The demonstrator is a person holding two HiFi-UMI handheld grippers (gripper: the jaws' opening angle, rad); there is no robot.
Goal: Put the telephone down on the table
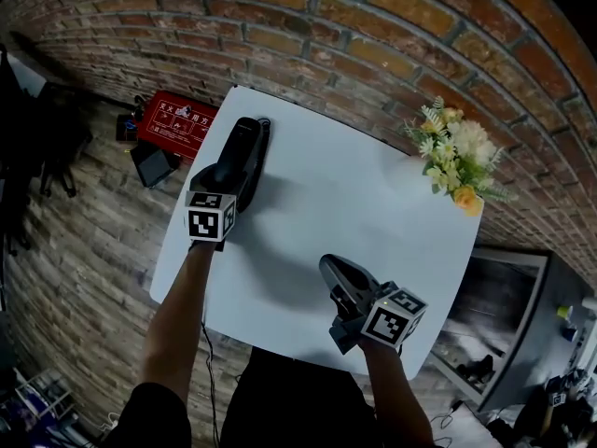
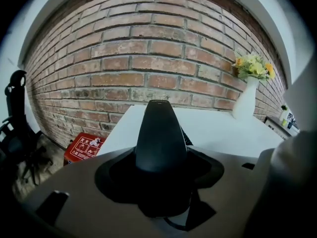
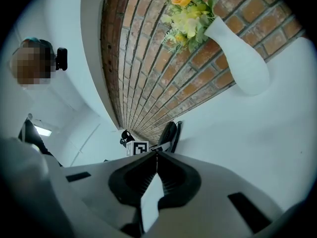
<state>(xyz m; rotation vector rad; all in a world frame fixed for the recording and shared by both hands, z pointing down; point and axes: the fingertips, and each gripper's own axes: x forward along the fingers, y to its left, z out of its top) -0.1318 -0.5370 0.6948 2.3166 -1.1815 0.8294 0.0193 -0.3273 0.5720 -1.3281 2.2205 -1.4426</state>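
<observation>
While I watch through the head view, the left gripper (image 1: 227, 180) sits at about 10 o'clock on the table (image 1: 354, 194), close to that edge. Its jaws stand wide and are closed on the telephone (image 1: 244, 138). The black handset fills the gap between them, and its far end points away from me toward 12 o'clock. In the left gripper view the handset rises straight up the middle between the jaws, with the white tabletop showing just beyond its tip. I cannot tell from any view whether the telephone rests on the table or hangs just above it. A dark cord (image 1: 266, 131) runs along its right side.

The right gripper (image 1: 334, 273) is at about 6 o'clock, near me and well apart from the left one. Its own view shows the jaws pressed together with nothing between them.

Flowers (image 1: 454, 152) in a white vase stand at 2 o'clock by the brick wall (image 1: 280, 17). A red box (image 1: 177, 119) lies on the floor past the table's 10 o'clock corner.
</observation>
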